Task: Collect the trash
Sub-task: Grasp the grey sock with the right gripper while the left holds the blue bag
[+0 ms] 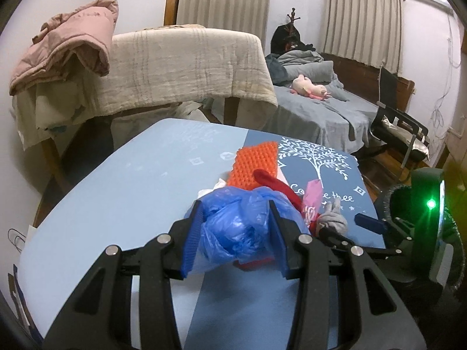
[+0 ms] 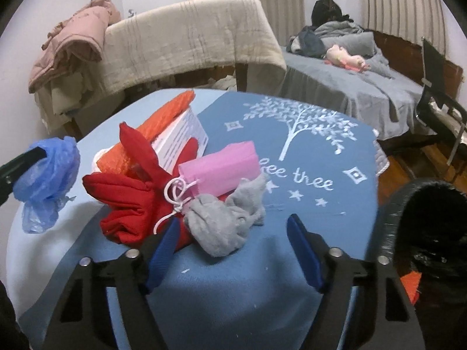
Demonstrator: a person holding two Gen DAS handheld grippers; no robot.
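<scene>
My left gripper (image 1: 235, 213) is shut on a crumpled blue plastic bag (image 1: 236, 233) and holds it just above the blue table; the bag also shows in the right wrist view (image 2: 46, 172). My right gripper (image 2: 233, 227) is open and empty, just in front of a grey sock (image 2: 227, 221). Beside the sock lie a red cloth (image 2: 128, 201), a pink sponge (image 2: 221, 169), an orange mesh sheet (image 2: 163, 116) and a white box (image 2: 184, 134).
A black trash bin (image 2: 426, 233) stands off the table's right edge. The blue tablecloth (image 2: 306, 145) has a white tree print. Behind are a covered rack (image 1: 186, 67), a bed with a pink plush toy (image 1: 309, 87) and a chair (image 1: 400, 134).
</scene>
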